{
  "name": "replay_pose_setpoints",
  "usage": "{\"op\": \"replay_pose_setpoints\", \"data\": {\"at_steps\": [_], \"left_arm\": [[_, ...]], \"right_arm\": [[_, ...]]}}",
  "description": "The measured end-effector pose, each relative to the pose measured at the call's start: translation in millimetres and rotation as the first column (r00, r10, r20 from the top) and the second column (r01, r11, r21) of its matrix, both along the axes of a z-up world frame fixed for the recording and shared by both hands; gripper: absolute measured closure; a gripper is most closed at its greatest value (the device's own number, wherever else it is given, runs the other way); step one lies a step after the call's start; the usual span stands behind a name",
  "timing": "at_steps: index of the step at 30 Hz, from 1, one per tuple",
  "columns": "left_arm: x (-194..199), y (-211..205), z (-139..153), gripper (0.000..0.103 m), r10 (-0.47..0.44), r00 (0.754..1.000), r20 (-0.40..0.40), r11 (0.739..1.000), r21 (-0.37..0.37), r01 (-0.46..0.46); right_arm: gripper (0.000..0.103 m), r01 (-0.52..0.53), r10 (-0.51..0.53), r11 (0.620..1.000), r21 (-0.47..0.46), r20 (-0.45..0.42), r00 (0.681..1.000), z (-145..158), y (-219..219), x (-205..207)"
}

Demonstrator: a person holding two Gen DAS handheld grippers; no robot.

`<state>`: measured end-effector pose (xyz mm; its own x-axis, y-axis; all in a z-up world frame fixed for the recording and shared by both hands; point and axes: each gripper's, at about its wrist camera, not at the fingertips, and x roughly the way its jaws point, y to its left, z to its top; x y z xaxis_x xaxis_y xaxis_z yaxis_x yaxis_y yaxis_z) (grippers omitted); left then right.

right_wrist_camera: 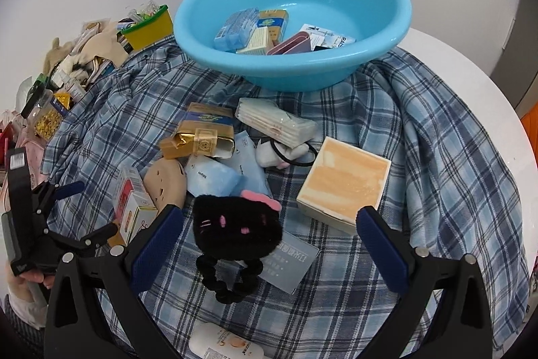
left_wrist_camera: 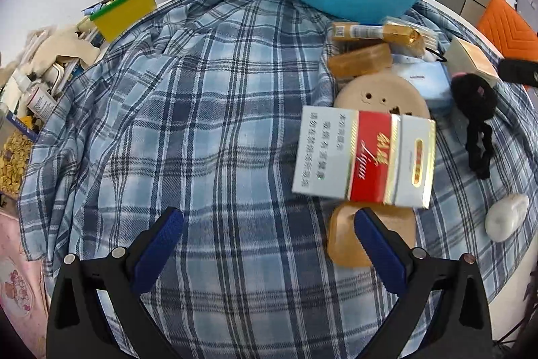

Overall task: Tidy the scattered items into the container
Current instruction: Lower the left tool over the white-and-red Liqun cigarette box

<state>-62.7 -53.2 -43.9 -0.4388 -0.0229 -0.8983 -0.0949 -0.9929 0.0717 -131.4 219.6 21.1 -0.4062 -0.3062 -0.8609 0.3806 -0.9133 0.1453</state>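
The blue basin [right_wrist_camera: 370,32] stands at the back of the plaid cloth [right_wrist_camera: 437,157] and holds several packs and boxes. My right gripper [right_wrist_camera: 270,217] is open, and a black plush hair tie [right_wrist_camera: 235,227] lies between its fingers. To the right of it sits a cream and orange box [right_wrist_camera: 346,184]. My left gripper [left_wrist_camera: 269,224] is open too, with a red and white carton [left_wrist_camera: 363,157] just ahead of its right finger [left_wrist_camera: 373,231]. An amber soap bar [left_wrist_camera: 343,244] lies under that finger. In the right wrist view the left gripper [right_wrist_camera: 90,211] sits beside the carton [right_wrist_camera: 134,204].
Loose on the cloth are a gold pack [right_wrist_camera: 198,137], a tissue pack [right_wrist_camera: 275,120], blue packets [right_wrist_camera: 212,177], a beige soap dish [right_wrist_camera: 166,180], a clear card [right_wrist_camera: 292,261] and a white bottle [right_wrist_camera: 225,345]. A yellow bin [right_wrist_camera: 148,26] and clutter crowd the left edge.
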Motion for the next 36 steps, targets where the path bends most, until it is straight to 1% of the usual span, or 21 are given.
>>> {"op": "replay_pose_setpoints", "data": {"at_steps": [5,9,11,14,19,21,23,25,28,31,33,36], "left_arm": [[-16.6,5.2,2.0,0.0,0.005,1.0,-0.029,0.998,-0.061,-0.007],[-32.3,7.7,10.8,0.0,-0.001,0.999,-0.054,0.999,-0.044,-0.002],[-39.9,11.4,16.1,0.0,-0.003,0.997,-0.075,0.998,-0.056,-0.001],[-48.4,13.6,19.6,0.0,0.012,0.997,-0.077,0.998,-0.059,-0.017],[-41.1,9.1,24.8,0.0,0.039,0.997,-0.071,0.999,-0.003,-0.039],[-35.7,7.9,27.4,0.0,0.053,0.997,-0.059,0.997,0.055,-0.05],[-35.8,10.5,28.6,0.0,0.047,0.998,-0.034,0.99,0.132,-0.043],[-39.0,21.2,27.6,0.0,0.029,0.999,-0.016,0.986,0.167,-0.026],[-45.9,38.5,27.1,0.0,0.025,1.0,-0.011,0.985,0.171,-0.023],[-56.6,55.6,23.3,0.0,0.039,0.999,0.012,0.984,0.175,-0.041],[-61.7,59.9,19.4,0.0,0.045,0.999,0.028,0.98,0.191,-0.049],[-71.5,60.0,13.9,0.0,0.087,0.995,0.055,0.971,0.217,-0.097]], "right_arm": [[0.0,0.017,-0.017,1.0,-0.001,0.0,1.0,-0.4,8.1,1.8],[0.0,0.038,-0.038,0.999,-0.004,0.005,0.999,-1.8,16.2,1.4],[0.0,0.046,-0.046,0.999,-0.007,0.009,0.999,-2.7,19.0,1.8],[0.0,0.043,-0.043,0.999,-0.009,0.012,0.999,-3.2,21.8,4.3],[0.0,0.039,-0.039,0.999,-0.011,0.003,0.999,-1.8,26.4,8.3],[0.0,0.041,-0.041,0.999,-0.02,0.002,0.999,-1.6,26.1,6.6],[0.0,0.041,-0.041,0.999,-0.031,0.004,0.999,-2.3,24.1,4.9],[0.0,0.034,-0.034,0.999,-0.04,0.011,0.999,-3.6,20.4,5.1],[0.0,0.014,-0.013,0.999,-0.043,0.014,1.0,-4.5,17.7,9.2],[0.0,0.02,-0.02,0.999,-0.039,0.004,1.0,-3.2,21.3,12.4],[0.0,0.031,-0.031,0.999,-0.04,0.002,1.0,-2.1,26.1,12.7],[0.0,0.049,-0.049,0.998,-0.039,0.005,0.999,-2.0,32.9,11.0]]}}
